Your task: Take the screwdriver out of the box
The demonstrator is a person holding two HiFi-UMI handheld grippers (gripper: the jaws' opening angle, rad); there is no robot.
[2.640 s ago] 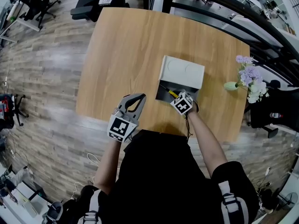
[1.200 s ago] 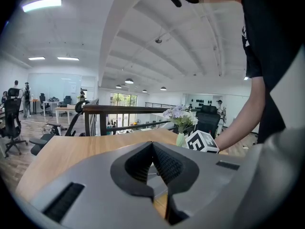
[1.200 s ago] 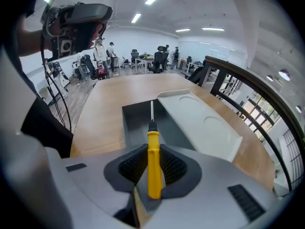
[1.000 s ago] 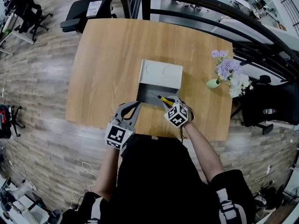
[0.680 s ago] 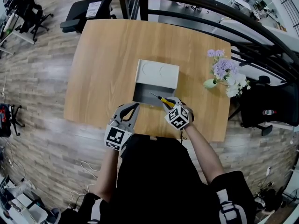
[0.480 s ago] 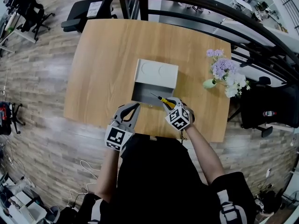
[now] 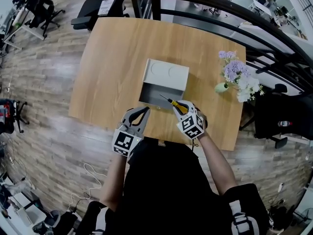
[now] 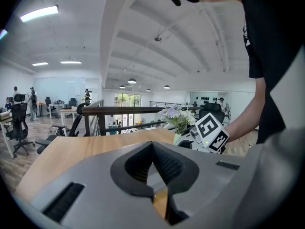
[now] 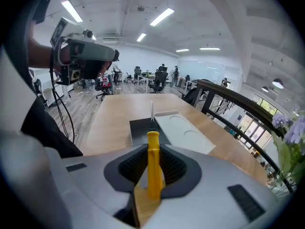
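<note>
The screwdriver [image 7: 177,105] has a yellow handle and a thin metal shaft. My right gripper [image 7: 182,109] is shut on the handle, just past the near right corner of the grey box [image 7: 152,93]. The shaft points back over the box's open dark inside. In the right gripper view the yellow handle [image 9: 153,168] stands upright between the pads of the right gripper [image 9: 152,175], with the box [image 9: 144,128] beyond it. My left gripper [image 7: 138,115] hovers near the box's near left corner, shut and holding nothing. The left gripper [image 8: 153,178] shows its pads together.
The box's white lid [image 7: 167,73] lies open on the far side. A small green vase of purple and white flowers [image 7: 236,78] stands at the table's right. The wooden table [image 7: 117,58] is bare to the left. A dark railing [image 7: 230,11] runs behind.
The right gripper has lifted the screwdriver out of the box's inside and drawn it toward me. The left gripper has come nearer the box's near edge.
</note>
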